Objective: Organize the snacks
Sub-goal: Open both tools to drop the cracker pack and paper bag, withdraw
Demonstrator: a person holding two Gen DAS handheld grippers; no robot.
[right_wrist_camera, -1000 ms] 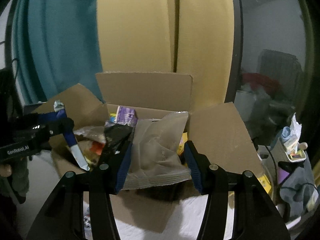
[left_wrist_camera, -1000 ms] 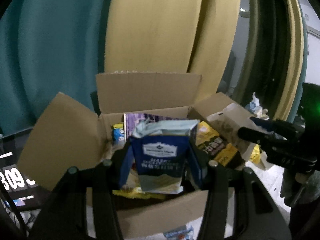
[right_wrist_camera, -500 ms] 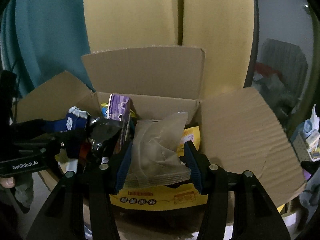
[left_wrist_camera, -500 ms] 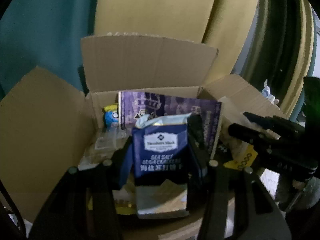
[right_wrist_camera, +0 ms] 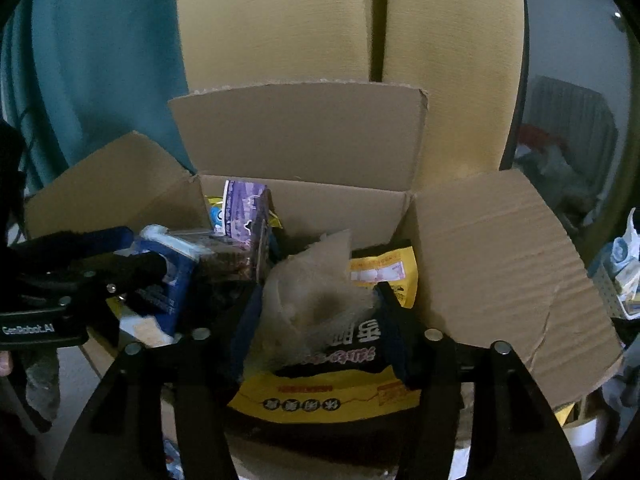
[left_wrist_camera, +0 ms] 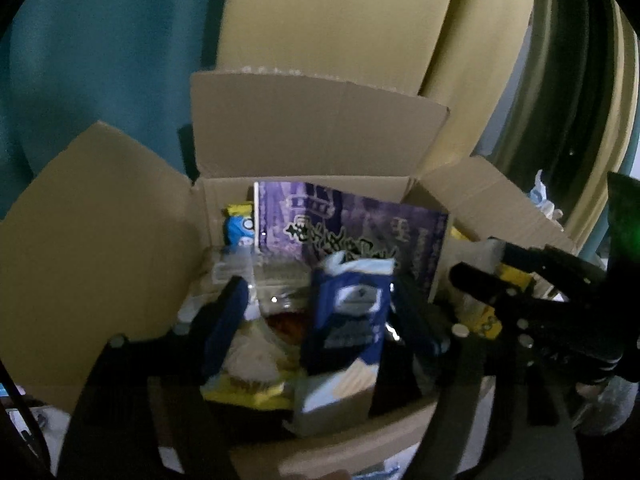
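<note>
Snacks sit in the open cardboard box (left_wrist_camera: 316, 128) — both hand-held grippers are down over it.

Left hand-held gripper (left_wrist_camera: 320, 320): its jaws have just been opening, and the blue cracker bag (left_wrist_camera: 352, 320) stands between them, leaning by the right finger with a clear gap on the left, in front of the purple packet (left_wrist_camera: 352, 220) at the box's back wall. Right hand-held gripper (right_wrist_camera: 320, 320): jaws also just been opening, spread around the pale clear bag (right_wrist_camera: 316, 284), which rests on a yellow-and-black packet (right_wrist_camera: 320, 396) in the box's right half — no pad visibly presses it.
</note>
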